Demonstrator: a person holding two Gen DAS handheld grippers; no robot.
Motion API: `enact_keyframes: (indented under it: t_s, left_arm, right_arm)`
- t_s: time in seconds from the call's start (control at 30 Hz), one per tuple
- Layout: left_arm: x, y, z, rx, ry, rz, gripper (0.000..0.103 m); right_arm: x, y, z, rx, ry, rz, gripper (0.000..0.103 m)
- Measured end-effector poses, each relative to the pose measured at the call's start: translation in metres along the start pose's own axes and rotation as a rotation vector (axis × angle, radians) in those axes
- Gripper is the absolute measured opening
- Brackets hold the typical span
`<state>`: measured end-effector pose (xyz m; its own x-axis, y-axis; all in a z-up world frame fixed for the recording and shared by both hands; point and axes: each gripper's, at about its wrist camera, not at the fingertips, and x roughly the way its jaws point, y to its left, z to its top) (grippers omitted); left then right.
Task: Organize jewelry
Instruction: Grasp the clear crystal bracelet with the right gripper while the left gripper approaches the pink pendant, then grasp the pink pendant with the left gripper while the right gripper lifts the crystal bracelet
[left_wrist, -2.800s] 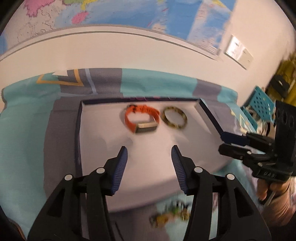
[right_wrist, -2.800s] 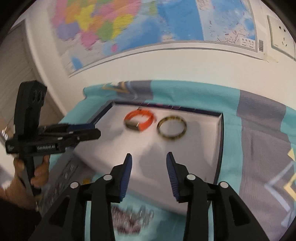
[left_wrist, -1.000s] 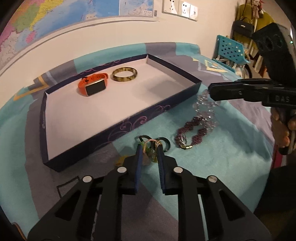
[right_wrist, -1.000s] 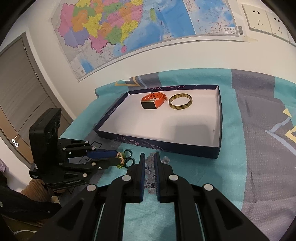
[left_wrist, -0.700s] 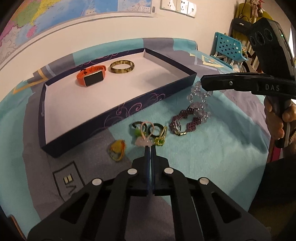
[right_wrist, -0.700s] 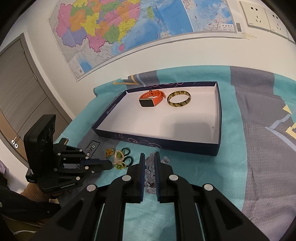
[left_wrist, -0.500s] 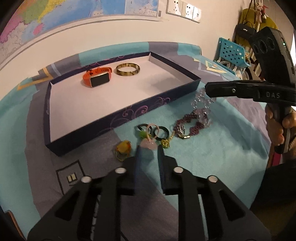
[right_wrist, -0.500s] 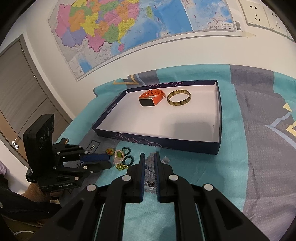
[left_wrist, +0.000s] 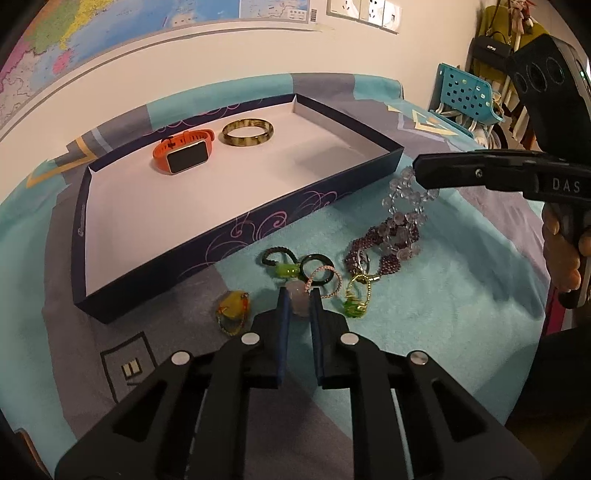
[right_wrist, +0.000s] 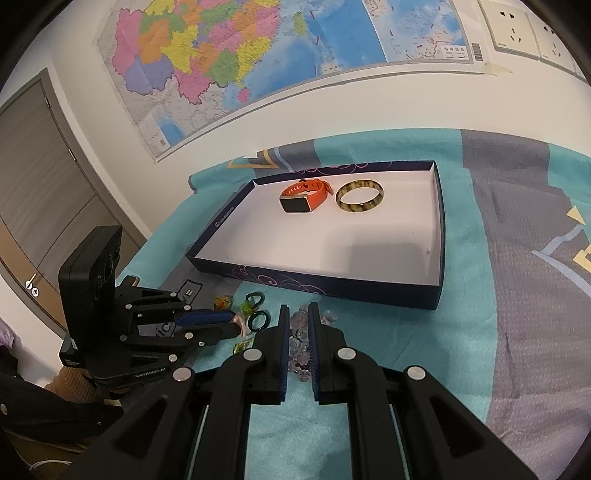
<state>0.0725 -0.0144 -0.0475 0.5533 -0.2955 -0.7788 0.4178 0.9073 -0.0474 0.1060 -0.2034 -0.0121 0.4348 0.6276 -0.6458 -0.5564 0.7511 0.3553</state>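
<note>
Teal-grey cloth (left_wrist: 424, 317), wall map (right_wrist: 258, 48) at 12; tray (left_wrist: 236, 236) holds watch (left_wrist: 184, 155), bangle (left_wrist: 248, 132); left gripper (left_wrist: 299, 300) just closed on pink stone (left_wrist: 300, 297); right gripper (right_wrist: 296, 323) clamps clear beads (right_wrist: 300, 325)

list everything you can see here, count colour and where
box: 1, dark blue with white inside, on the cloth
watch: 1, orange, inside the box at the back
bangle: 1, mottled brown, inside the box beside the watch
clear bead bracelet: 1, hanging from the right gripper
purple bead bracelet: 1, on the cloth in front of the box
small rings and charms: several, green, black, pink, yellow, on the cloth
pink charm: 1, between the left gripper's fingers
cloth: 1, teal and grey
map: 1, multicoloured, on the wall
left gripper: black, just closing on the pink charm
right gripper: black, shut on the clear bead bracelet
</note>
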Motion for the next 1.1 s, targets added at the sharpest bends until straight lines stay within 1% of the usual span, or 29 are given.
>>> enact_keyframes:
  t_s: [0.03, 0.07, 0.1, 0.13, 0.2, 0.3, 0.37, 0.47, 0.53, 0.67, 0.73, 0.77, 0.8, 0.83, 0.87, 0.97, 1.07, 1.1]
  left_arm:
    - [-0.001, -0.001, -0.001, -0.002, -0.003, -0.005, 0.012]
    - [-0.003, -0.001, -0.002, -0.005, -0.006, -0.008, 0.012]
    - [-0.004, -0.002, -0.002, -0.009, -0.010, -0.012, 0.012]
    - [-0.005, -0.001, -0.003, -0.012, -0.012, -0.018, 0.012]
    - [-0.006, -0.001, -0.005, -0.019, -0.013, -0.018, 0.012]
    - [-0.007, 0.000, -0.007, -0.036, -0.009, -0.020, 0.012]
    - [-0.007, 0.001, -0.008, -0.043, -0.008, -0.022, 0.012]
    - [-0.008, 0.001, -0.009, -0.046, -0.010, -0.024, 0.012]
    - [-0.008, 0.001, -0.010, -0.048, -0.011, -0.025, 0.012]
    - [-0.008, 0.002, -0.010, -0.054, -0.011, -0.030, 0.012]
    - [-0.007, 0.003, -0.010, -0.056, -0.010, -0.029, 0.012]
    - [-0.007, 0.003, -0.010, -0.057, -0.010, -0.028, 0.012]
    - [-0.008, 0.003, -0.010, -0.059, -0.011, -0.029, 0.012]
    - [-0.009, 0.003, -0.010, -0.062, -0.014, -0.030, 0.012]
    - [-0.009, 0.004, -0.010, -0.064, -0.015, -0.032, 0.012]
    - [-0.010, 0.005, -0.010, -0.070, -0.020, -0.034, 0.012]
    - [-0.013, 0.006, -0.010, -0.078, -0.028, -0.039, 0.012]
    - [-0.015, 0.007, -0.010, -0.082, -0.033, -0.043, 0.012]
  right_arm:
    - [0.001, -0.001, 0.000, 0.002, 0.004, -0.006, 0.009]
    - [0.003, -0.003, -0.001, 0.008, 0.015, -0.017, 0.012]
    - [0.005, -0.005, -0.002, 0.013, 0.027, -0.032, 0.023]
    - [0.006, -0.006, -0.003, 0.015, 0.032, -0.042, 0.029]
    - [0.010, -0.007, -0.006, 0.008, 0.047, -0.071, 0.031]
    - [0.017, -0.006, -0.012, 0.012, 0.072, -0.053, 0.031]
    - [0.020, -0.004, -0.013, 0.005, 0.081, -0.057, 0.031]
    - [0.026, -0.003, -0.013, 0.005, 0.087, -0.059, 0.045]
    - [0.030, 0.001, -0.014, -0.014, 0.089, -0.064, 0.046]
    - [0.043, 0.008, -0.012, -0.065, 0.102, -0.111, 0.046]
    - [0.051, 0.008, -0.012, -0.076, 0.114, -0.133, 0.044]
    - [0.053, 0.008, -0.013, -0.081, 0.115, -0.147, 0.038]
    - [0.053, 0.008, -0.012, -0.083, 0.111, -0.144, 0.028]
    - [0.053, 0.007, -0.012, -0.076, 0.112, -0.131, 0.027]
    - [0.051, 0.006, -0.011, -0.076, 0.107, -0.131, 0.021]
    - [0.045, 0.004, -0.009, -0.072, 0.092, -0.121, 0.016]
    - [0.035, 0.005, -0.007, -0.067, 0.072, -0.099, 0.016]
    - [0.032, 0.005, -0.005, -0.059, 0.064, -0.083, 0.006]
